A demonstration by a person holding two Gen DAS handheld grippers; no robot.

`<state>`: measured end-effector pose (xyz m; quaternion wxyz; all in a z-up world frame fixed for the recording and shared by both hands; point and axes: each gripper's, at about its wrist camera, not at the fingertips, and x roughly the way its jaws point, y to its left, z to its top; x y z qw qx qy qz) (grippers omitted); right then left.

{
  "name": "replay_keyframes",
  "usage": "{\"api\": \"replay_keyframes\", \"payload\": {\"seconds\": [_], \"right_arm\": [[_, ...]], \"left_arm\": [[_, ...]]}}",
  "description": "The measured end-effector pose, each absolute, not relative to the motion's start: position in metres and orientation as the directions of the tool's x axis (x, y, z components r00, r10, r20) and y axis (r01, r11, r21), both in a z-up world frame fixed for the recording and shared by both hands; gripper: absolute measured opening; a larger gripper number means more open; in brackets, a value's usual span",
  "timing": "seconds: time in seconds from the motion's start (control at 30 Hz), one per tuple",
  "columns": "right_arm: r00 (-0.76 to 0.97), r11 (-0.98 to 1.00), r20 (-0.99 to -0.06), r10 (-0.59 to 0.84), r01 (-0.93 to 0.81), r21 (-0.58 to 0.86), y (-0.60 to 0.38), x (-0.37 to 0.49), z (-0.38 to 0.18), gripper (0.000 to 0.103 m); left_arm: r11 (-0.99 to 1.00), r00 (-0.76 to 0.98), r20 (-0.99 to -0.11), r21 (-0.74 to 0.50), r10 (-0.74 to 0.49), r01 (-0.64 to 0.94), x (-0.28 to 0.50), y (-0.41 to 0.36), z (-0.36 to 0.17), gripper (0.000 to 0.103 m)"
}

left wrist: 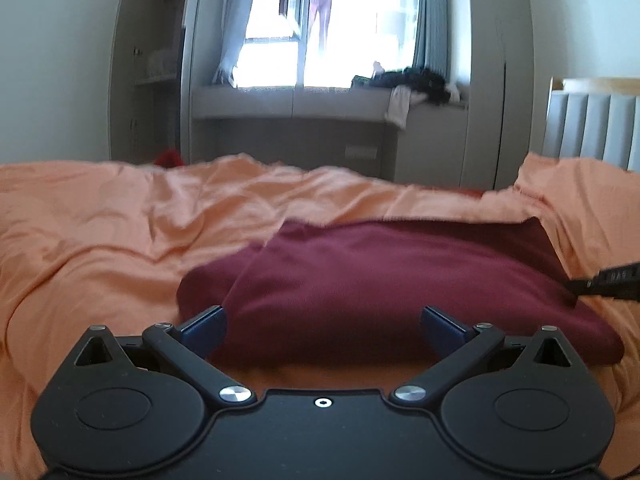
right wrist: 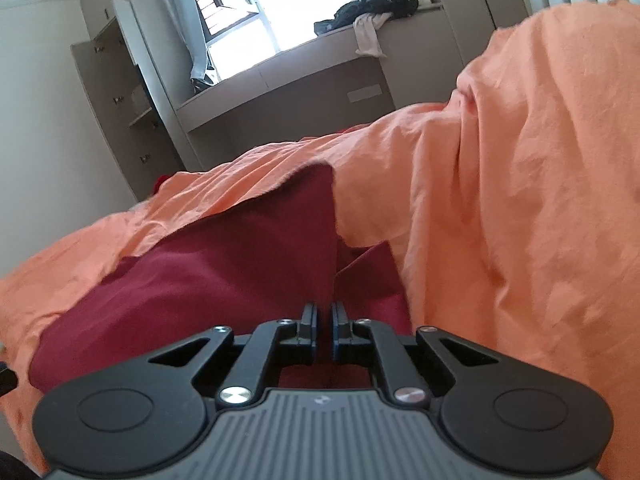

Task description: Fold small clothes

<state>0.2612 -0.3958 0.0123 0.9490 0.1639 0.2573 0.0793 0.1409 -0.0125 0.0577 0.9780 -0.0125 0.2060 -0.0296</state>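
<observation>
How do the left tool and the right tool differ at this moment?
The left tool has its fingers spread wide, while the right tool has its fingers nearly together. The left tool grips nothing and sits just short of the maroon garment; the right tool appears closed on a raised fold of that garment. The left view is level, the right one tilted. Both are over the same garment on the orange bedding.

Both cameras sit low over the orange bedspread [left wrist: 100,220], looking across it toward the window [left wrist: 332,24]. The left wrist view is level and close behind the maroon garment [left wrist: 380,280]; the right wrist view is tilted, nearer still. They share garment, bedspread, window and the wardrobe [right wrist: 116,92].
</observation>
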Motion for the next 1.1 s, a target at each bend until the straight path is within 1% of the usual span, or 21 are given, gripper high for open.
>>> {"api": "replay_keyframes", "payload": {"seconds": [0.03, 0.07, 0.1, 0.13, 0.17, 0.2, 0.23, 0.27, 0.33, 0.37, 0.5, 0.6, 0.7, 0.77, 0.83, 0.9, 0.97, 1.1], "right_arm": [[0.861, 0.941, -0.460, 0.218, -0.059, 0.334, -0.394, 0.259, 0.014, 0.017], [0.868, 0.948, -0.456, 0.198, -0.051, 0.314, -0.392, 0.257, 0.016, 0.032], [0.876, 0.950, -0.446, 0.186, -0.045, 0.309, -0.391, 0.254, 0.018, 0.041], [0.885, 0.949, -0.430, 0.178, -0.039, 0.312, -0.391, 0.252, 0.020, 0.056], [0.893, 0.947, -0.413, 0.176, -0.038, 0.320, -0.391, 0.250, 0.022, 0.065], [0.904, 0.942, -0.389, 0.178, -0.042, 0.334, -0.390, 0.248, 0.024, 0.068], [0.912, 0.936, -0.366, 0.184, -0.049, 0.349, -0.388, 0.247, 0.025, 0.075], [0.918, 0.932, -0.349, 0.187, -0.053, 0.359, -0.386, 0.247, 0.026, 0.079], [0.931, 0.928, -0.313, 0.190, -0.066, 0.367, -0.376, 0.247, 0.027, 0.098], [0.934, 0.929, -0.300, 0.192, -0.074, 0.364, -0.372, 0.247, 0.027, 0.103], [0.940, 0.942, -0.250, 0.231, -0.152, 0.300, -0.339, 0.250, 0.030, 0.103], [0.947, 0.959, -0.229, 0.225, -0.174, 0.223, -0.311, 0.250, 0.033, 0.103], [0.953, 0.969, -0.207, 0.221, -0.190, 0.159, -0.286, 0.250, 0.032, 0.103], [0.956, 0.974, -0.203, 0.213, -0.191, 0.120, -0.272, 0.249, 0.029, 0.103], [0.959, 0.980, -0.207, 0.194, -0.181, 0.080, -0.259, 0.248, 0.021, 0.103], [0.958, 0.984, -0.225, 0.178, -0.173, 0.044, -0.248, 0.246, 0.009, 0.103], [0.948, 0.986, -0.277, 0.160, -0.165, 0.005, -0.236, 0.248, -0.006, 0.103], [0.969, 0.994, -0.220, 0.110, -0.112, 0.003, -0.226, 0.241, -0.023, 0.103]], "left_arm": [[0.997, 0.906, -0.418, -0.047, -0.070, 0.056, 0.140, -0.009, 0.057, 0.102], [0.996, 0.899, -0.429, -0.062, -0.081, 0.060, 0.139, -0.006, 0.057, 0.102], [0.994, 0.893, -0.440, -0.083, -0.095, 0.065, 0.139, -0.002, 0.056, 0.102], [0.990, 0.884, -0.452, -0.117, -0.119, 0.074, 0.138, 0.003, 0.055, 0.102], [0.985, 0.874, -0.463, -0.152, -0.147, 0.084, 0.139, 0.007, 0.054, 0.102], [0.976, 0.861, -0.474, -0.195, -0.182, 0.098, 0.140, 0.013, 0.052, 0.102], [0.968, 0.852, -0.480, -0.229, -0.207, 0.106, 0.141, 0.017, 0.050, 0.102], [0.956, 0.844, -0.483, -0.272, -0.234, 0.109, 0.143, 0.022, 0.047, 0.102], [0.932, 0.834, -0.479, -0.346, -0.272, 0.105, 0.148, 0.031, 0.040, 0.102], [0.922, 0.830, -0.480, -0.374, -0.283, 0.098, 0.151, 0.035, 0.038, 0.102], [0.885, 0.822, -0.482, -0.463, -0.303, 0.055, 0.171, 0.047, 0.034, 0.102], [0.875, 0.812, -0.507, -0.485, -0.289, 0.009, 0.196, 0.052, 0.035, 0.102], [0.861, 0.784, -0.539, -0.508, -0.309, -0.010, 0.224, 0.054, 0.038, 0.102], [0.864, 0.783, -0.544, -0.503, -0.302, -0.016, 0.232, 0.050, 0.038, 0.102], [0.874, 0.811, -0.512, -0.486, -0.285, 0.000, 0.228, 0.046, 0.030, 0.103], [0.886, 0.853, -0.450, -0.463, -0.266, 0.032, 0.215, 0.043, 0.018, 0.102], [0.897, 0.864, -0.445, -0.442, -0.235, 0.017, 0.203, 0.037, 0.014, 0.103], [0.885, 0.870, -0.425, -0.464, -0.252, 0.030, 0.198, 0.039, 0.009, 0.103]]}}
